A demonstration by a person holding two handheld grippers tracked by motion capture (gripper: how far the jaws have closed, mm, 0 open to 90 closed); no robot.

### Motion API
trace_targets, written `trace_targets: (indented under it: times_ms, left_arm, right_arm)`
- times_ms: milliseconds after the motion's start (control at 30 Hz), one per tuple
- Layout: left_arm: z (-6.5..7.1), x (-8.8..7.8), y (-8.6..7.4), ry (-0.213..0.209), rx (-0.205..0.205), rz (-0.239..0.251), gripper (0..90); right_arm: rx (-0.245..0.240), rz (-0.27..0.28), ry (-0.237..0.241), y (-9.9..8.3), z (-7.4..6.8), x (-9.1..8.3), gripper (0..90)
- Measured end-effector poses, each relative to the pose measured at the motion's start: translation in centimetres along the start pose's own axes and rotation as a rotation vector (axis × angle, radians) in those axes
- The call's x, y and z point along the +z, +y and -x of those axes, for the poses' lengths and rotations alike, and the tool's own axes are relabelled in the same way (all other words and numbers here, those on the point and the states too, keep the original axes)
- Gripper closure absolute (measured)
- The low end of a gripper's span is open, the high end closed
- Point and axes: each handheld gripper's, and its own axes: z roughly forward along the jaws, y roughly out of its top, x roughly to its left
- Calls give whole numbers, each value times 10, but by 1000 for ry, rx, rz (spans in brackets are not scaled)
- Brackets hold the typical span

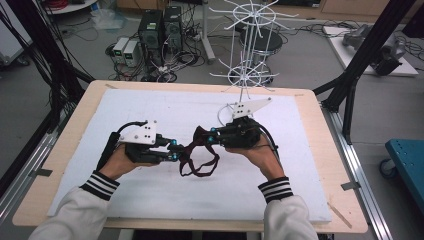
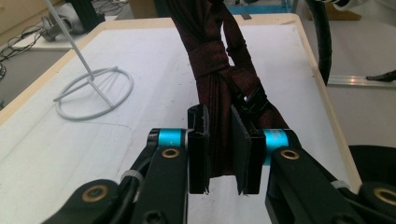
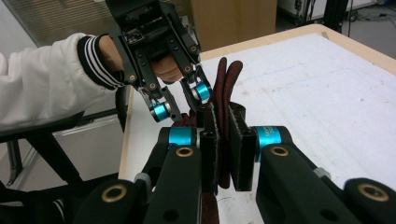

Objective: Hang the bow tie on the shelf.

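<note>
You sit at a table covered by a white board, a white wire rack standing at its far edge. Between your 2 grippers hangs a dark red strap, lifted off the board. The left gripper and right gripper each clamp it. It looks gathered but not yet hung on the rack.

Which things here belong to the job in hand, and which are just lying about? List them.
In the job:
- dark red strap
- left claw, shut on the strap
- right claw, shut on the strap

Lying about:
- white wire rack
- white table mat
- computer towers on the floor
</note>
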Motion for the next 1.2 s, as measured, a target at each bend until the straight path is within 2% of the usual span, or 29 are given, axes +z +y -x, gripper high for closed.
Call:
trace_targets:
  times_ms: [33,67,100,133,167,200,300,367,500,667,767,933,1067,1200]
  left_arm:
    - [-1,0,-1,4,-7,11,646]
    - [-1,1,-2,12,-16,35,646]
    - [-2,1,-3,37,-35,54,516]
    - [-1,2,-2,94,-65,54,158]
    - [-1,2,-2,109,-72,63,158]
    - [-2,1,-2,101,-69,79,145]
    - [0,-1,0,129,-54,112,29]
    - [0,-3,1,129,-48,127,25]
    - [-1,-6,0,147,-48,125,17]
    - [-1,-10,-7,163,-79,148,17]
    - [-1,-15,-16,183,-102,166,17]
    - [1,-28,-38,243,-126,173,18]
    - [3,-40,-56,280,-156,164,17]
    - [7,-49,-72,310,-176,186,17]
  right_arm:
    - [-1,2,-1,0,0,-1,848]
    - [-1,2,-1,0,0,-1,848]
    - [0,5,-3,0,0,-1,848]
    - [-3,6,-13,-1,0,-2,848]
    - [-3,6,-13,-1,0,-2,848]
    - [-1,7,-17,-1,1,-3,848]
    - [-1,12,-17,-1,1,-5,848]
    - [-5,15,-21,-2,1,-6,848]
    - [-6,28,-31,-2,1,-10,848]
    - [0,49,-56,-3,1,-18,848]
    - [-3,68,-74,-5,2,-23,848]
    - [3,110,-108,-7,3,-35,848]
    - [5,145,-154,-8,6,-46,847]
    - [13,171,-198,-10,10,-54,848]
